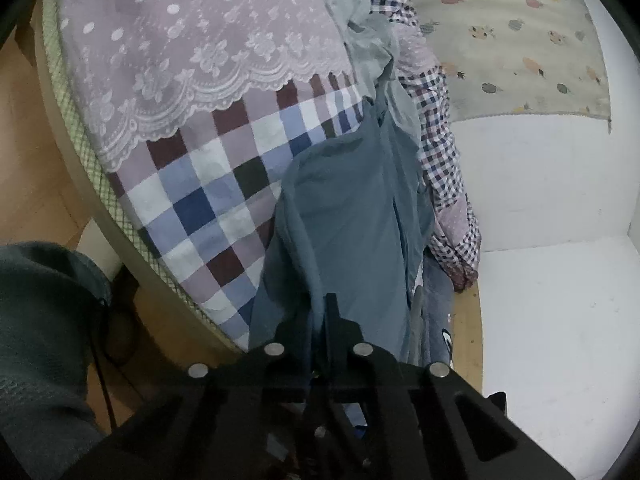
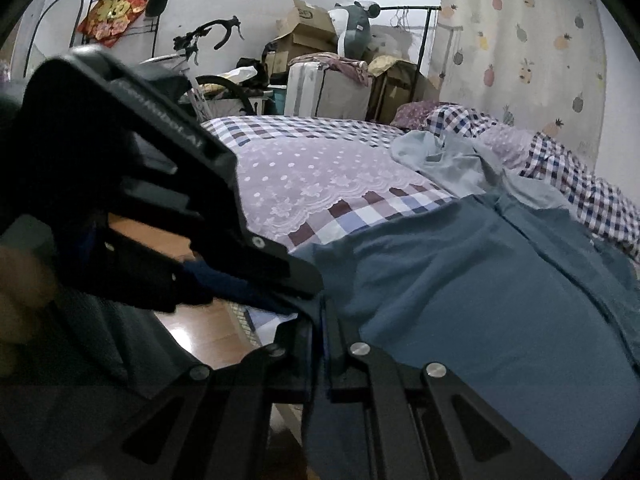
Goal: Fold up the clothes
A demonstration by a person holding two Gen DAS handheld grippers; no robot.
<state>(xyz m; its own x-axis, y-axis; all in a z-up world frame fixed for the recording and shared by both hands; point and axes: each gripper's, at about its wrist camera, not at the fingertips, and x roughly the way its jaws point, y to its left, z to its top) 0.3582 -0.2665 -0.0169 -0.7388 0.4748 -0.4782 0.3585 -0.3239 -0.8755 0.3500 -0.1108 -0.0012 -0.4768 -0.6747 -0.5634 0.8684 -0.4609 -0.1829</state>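
Note:
A blue-grey garment [image 1: 352,208] lies lengthways on the bed, reaching from the near edge toward the far side. My left gripper [image 1: 325,308] is shut on its near hem, with cloth bunched between the fingers. In the right wrist view the same garment [image 2: 480,288] spreads out flat to the right. My right gripper [image 2: 320,316] is shut on its near edge. The left gripper [image 2: 296,292] comes in from the upper left, its tip close beside the right one on the same hem. A paler blue-grey garment [image 1: 368,40] [image 2: 440,160] lies crumpled beyond it.
The bed has a checked sheet [image 1: 208,192] and a lilac lace cover [image 1: 192,40]. A checked quilt [image 1: 440,152] is bunched along the white wall [image 1: 540,184]. Wooden floor [image 1: 36,160] lies left of the bed edge. A suitcase [image 2: 320,88], boxes and a bicycle stand behind the bed.

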